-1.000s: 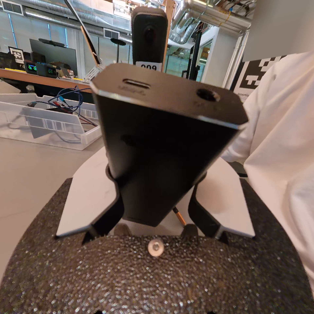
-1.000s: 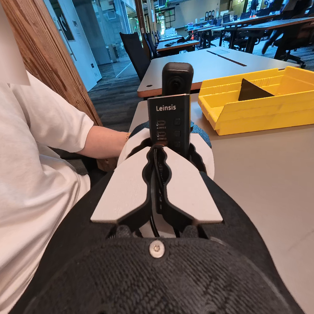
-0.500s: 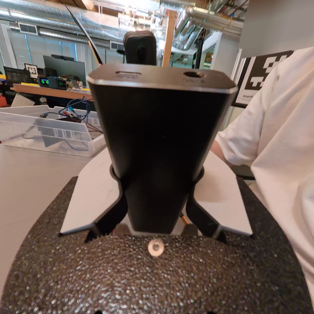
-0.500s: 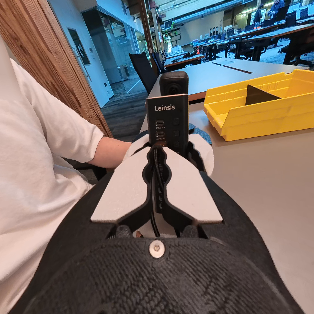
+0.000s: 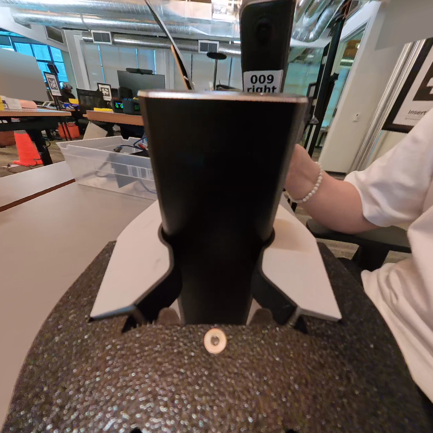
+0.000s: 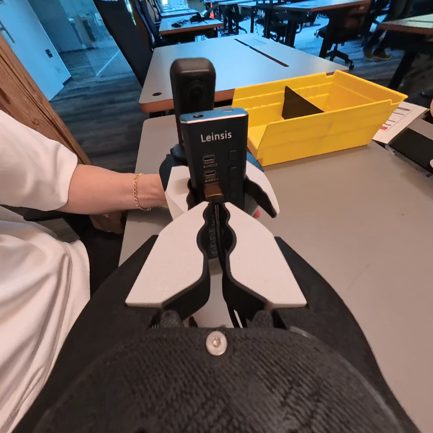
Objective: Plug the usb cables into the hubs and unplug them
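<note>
Right gripper (image 6: 216,207) pinches the black braided cable (image 6: 219,236), its plug seated at 12 o'clock in the upright black metal hub (image 6: 214,150), itself clamped by the left gripper (image 5: 216,234).

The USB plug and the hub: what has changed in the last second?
The plug has backed out of the hub; its metal shell now shows. The right gripper is still shut on the cable, and the left gripper still holds the hub.

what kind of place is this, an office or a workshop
Most likely an open-plan office used as a lab: rows of desks with office chairs, bare ceiling ducts, and parts bins, one yellow bin and one clear bin.
</note>
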